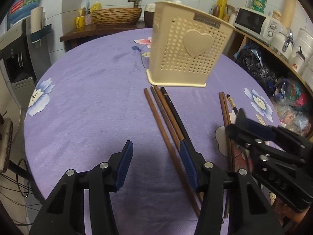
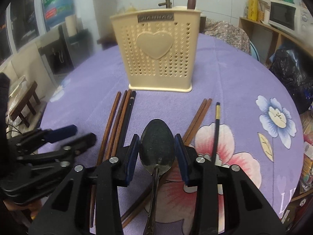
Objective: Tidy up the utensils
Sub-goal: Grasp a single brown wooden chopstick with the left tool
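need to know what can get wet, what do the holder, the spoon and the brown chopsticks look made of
Holder: most likely plastic, cream, matte, with moulded holes and a raised heart.
Spoon: looks like metal, dull grey and speckled, with a faint sheen on the bowl.
Brown chopsticks: probably wood, reddish brown with a slight grain; whether they are lacquered is unclear.

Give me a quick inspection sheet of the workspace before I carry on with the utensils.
Surface: round table under a purple floral cloth, lying flat.
Job's things: cream perforated utensil holder upright at the far side; four chopsticks lying side by side before it, left; a brown pair and one black chopstick right; metal spoon between the right gripper's fingers.
Clutter: nothing seen on the cloth.
Grippers: right gripper closed around the spoon's bowl; left gripper open, nothing between its fingers, one finger over the four chopsticks.
Cables: dark loops beside the table, left.
Surroundings: microwave, wicker basin, water dispenser, bags.
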The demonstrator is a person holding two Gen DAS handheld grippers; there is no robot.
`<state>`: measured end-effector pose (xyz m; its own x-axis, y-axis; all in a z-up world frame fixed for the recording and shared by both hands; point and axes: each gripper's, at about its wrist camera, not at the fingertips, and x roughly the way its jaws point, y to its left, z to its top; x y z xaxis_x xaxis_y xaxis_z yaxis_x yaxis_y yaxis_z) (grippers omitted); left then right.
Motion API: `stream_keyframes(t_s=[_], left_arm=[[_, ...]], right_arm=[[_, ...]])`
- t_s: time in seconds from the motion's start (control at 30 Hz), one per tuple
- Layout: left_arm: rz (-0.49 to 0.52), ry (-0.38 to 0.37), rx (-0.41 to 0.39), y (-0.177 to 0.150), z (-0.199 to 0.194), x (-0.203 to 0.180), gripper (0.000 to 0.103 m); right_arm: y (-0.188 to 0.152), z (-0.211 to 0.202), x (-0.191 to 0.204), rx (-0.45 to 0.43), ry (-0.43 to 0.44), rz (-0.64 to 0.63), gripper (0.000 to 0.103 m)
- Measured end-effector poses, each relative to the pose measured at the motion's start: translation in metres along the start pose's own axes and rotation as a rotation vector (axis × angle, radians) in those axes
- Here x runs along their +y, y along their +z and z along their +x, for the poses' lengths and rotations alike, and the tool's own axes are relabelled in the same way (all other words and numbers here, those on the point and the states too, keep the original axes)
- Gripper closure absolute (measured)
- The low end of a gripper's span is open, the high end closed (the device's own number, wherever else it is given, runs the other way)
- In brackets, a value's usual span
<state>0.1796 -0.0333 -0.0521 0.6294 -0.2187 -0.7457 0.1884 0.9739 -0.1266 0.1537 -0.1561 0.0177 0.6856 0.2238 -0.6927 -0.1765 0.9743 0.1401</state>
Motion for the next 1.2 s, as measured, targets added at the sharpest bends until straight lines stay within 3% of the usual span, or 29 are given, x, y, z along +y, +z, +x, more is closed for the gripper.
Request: stream_keyframes(t_s=[0.47,0.9,1.03,1.2], left_arm=[[0.046,0.084,0.036,0.0,0.015,-0.004,0.062],[0.046,0.1,0.11,0.056,0.05,0.03,0.062],[0.107,0.135,0.122,0.066,0.061,0.022,0.075],[0.094,0.125,0.127,0.07,0.063,0.018,0.09]], right_arm=[[-0.002,-0.029,-0.005,-0.057,0.017,0.018,0.065],[0.001,-0.03,-0.005,-0.061,0.023,0.025,0.065],[0.001,-0.029,-0.006,-0.058,0.022,0.03,0.065],[0.001,-0.029,-0.009,-0.062,0.024,0.039,0.065]])
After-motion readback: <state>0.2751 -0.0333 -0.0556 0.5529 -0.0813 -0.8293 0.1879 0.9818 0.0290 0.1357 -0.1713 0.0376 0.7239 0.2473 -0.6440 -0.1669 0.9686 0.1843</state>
